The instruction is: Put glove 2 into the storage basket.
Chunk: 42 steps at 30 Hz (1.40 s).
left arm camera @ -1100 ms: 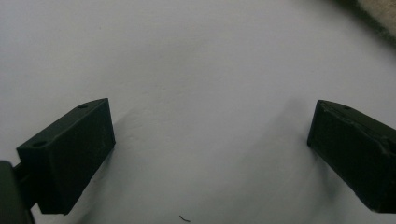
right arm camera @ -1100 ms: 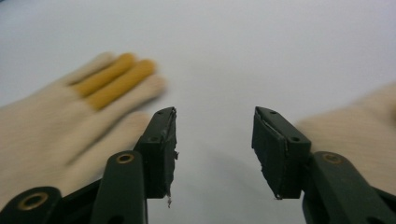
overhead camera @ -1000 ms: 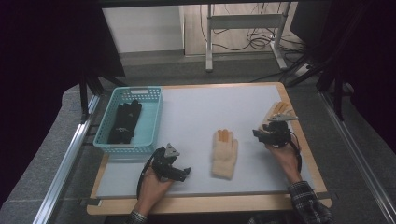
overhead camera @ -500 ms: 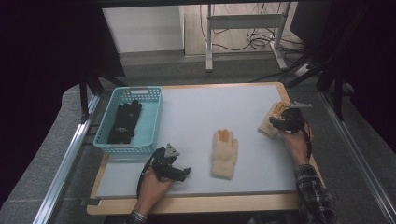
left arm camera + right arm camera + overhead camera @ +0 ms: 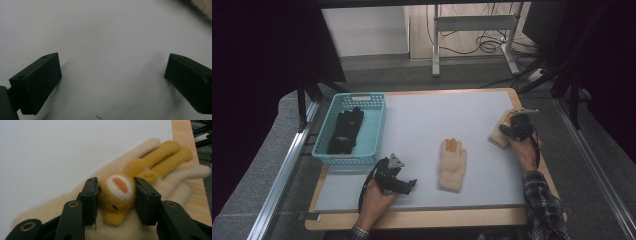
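A cream glove (image 5: 497,137) with a yellow plush animal face (image 5: 120,185) lies at the table's right edge, partly on the wooden border. My right gripper (image 5: 508,131) (image 5: 116,195) sits on it. Its jaws have just been closing and now press on both sides of the plush face. A matching cream glove (image 5: 452,159) lies flat in the middle front of the white mat. My left gripper (image 5: 411,184) (image 5: 112,75) rests low over the mat at the front left, jaws wide apart with bare mat between them.
A teal basket (image 5: 378,125) at the left rear holds black gloves (image 5: 346,131). The white mat (image 5: 437,115) covers a wooden table (image 5: 422,217). Metal rails run along both sides, and a stand with cables is beyond the far edge.
My right hand moved away from me and to the right, onto the glove at the table's edge, and its jaws narrowed around the plush face. The left hand stayed put.
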Tool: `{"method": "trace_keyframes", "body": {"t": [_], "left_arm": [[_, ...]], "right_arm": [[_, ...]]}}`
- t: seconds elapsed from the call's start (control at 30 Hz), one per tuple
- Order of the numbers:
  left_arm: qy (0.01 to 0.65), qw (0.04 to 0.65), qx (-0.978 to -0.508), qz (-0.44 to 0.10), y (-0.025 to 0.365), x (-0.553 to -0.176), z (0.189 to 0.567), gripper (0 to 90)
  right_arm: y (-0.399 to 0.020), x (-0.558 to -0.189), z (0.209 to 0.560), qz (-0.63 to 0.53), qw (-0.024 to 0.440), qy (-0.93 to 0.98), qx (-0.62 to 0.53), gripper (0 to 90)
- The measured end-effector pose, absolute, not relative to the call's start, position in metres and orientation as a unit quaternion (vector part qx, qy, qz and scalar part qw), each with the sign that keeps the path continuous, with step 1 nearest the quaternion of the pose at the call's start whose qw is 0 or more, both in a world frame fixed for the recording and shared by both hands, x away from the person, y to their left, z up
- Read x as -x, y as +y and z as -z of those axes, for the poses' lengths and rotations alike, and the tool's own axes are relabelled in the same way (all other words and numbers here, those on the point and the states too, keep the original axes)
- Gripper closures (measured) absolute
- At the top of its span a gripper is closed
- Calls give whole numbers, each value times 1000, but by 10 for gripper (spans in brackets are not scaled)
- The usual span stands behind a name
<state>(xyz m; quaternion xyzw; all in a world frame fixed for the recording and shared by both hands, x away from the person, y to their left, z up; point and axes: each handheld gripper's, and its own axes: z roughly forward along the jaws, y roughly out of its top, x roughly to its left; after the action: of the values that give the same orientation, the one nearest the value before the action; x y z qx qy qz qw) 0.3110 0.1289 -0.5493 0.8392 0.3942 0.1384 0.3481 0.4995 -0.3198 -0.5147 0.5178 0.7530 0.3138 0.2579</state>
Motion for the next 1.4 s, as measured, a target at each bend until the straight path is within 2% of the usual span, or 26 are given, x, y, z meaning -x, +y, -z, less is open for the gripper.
{"method": "trace_keyframes", "body": {"t": [0.27,0.73,1.13,1.4], "left_arm": [[393,346,-841,-138,129,-311,549,11],[394,348,-839,-139,129,-311,549,11],[394,348,-839,-140,129,-311,549,11],[395,349,-838,-140,129,-311,549,11]], "right_arm": [[-323,-486,499,-347,250,746,-511,568],[-296,-446,467,-384,233,774,-447,568],[-251,-391,432,-448,168,804,-354,568],[-204,-360,438,-447,125,835,-295,568]]}}
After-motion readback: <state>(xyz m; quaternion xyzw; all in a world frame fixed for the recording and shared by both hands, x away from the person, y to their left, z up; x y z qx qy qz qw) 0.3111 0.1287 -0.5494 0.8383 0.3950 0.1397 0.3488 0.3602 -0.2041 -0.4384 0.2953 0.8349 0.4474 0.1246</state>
